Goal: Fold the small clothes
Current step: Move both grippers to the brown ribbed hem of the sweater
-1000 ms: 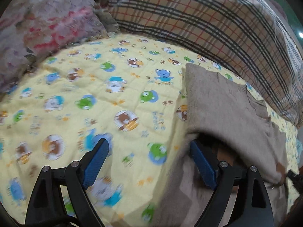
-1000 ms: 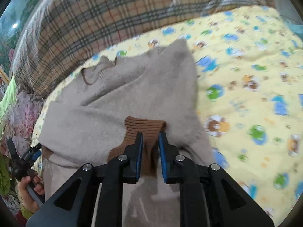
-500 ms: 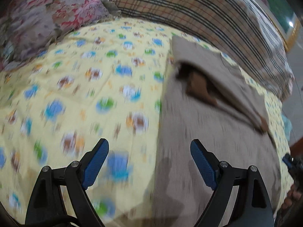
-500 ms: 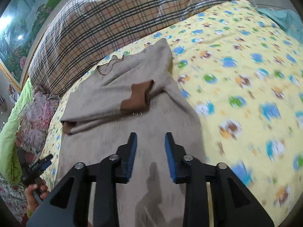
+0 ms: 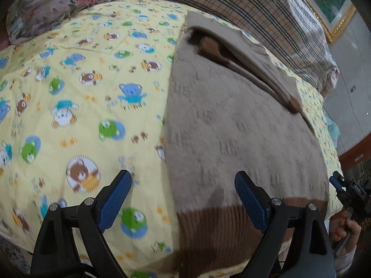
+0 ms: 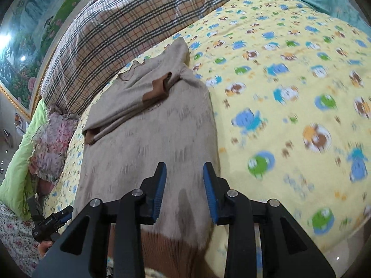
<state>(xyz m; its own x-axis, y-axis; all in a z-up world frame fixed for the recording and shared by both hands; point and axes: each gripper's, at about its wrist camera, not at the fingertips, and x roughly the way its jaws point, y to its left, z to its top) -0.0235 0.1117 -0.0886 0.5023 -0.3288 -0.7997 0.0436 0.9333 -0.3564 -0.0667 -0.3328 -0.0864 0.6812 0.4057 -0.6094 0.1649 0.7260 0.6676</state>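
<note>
A beige knitted sweater [image 5: 231, 120] [image 6: 150, 139] lies flat on the bed, its brown ribbed hem [image 5: 220, 231] [image 6: 162, 243] nearest me. Both sleeves are folded across the chest, and a brown cuff [image 5: 211, 51] [image 6: 157, 90] rests on top. My left gripper [image 5: 183, 175] hovers over the sweater's left edge near the hem, its jaws wide, opening, and empty. My right gripper [image 6: 184, 165] stands open a little above the lower body of the sweater, with nothing between its pads.
The yellow quilt [image 5: 81, 92] [image 6: 289, 92] with cartoon animals covers the bed. A plaid blanket [image 5: 255, 7] [image 6: 116, 23] is bunched beyond the sweater. A floral pillow [image 5: 58, 2] and a green cloth [image 6: 18, 157] lie at the sides. A hand [image 5: 347, 229] holds the other gripper.
The right gripper let go of the brown cuff and opened. Both grippers drew back from the sleeves toward the hem, so the whole sweater shows.
</note>
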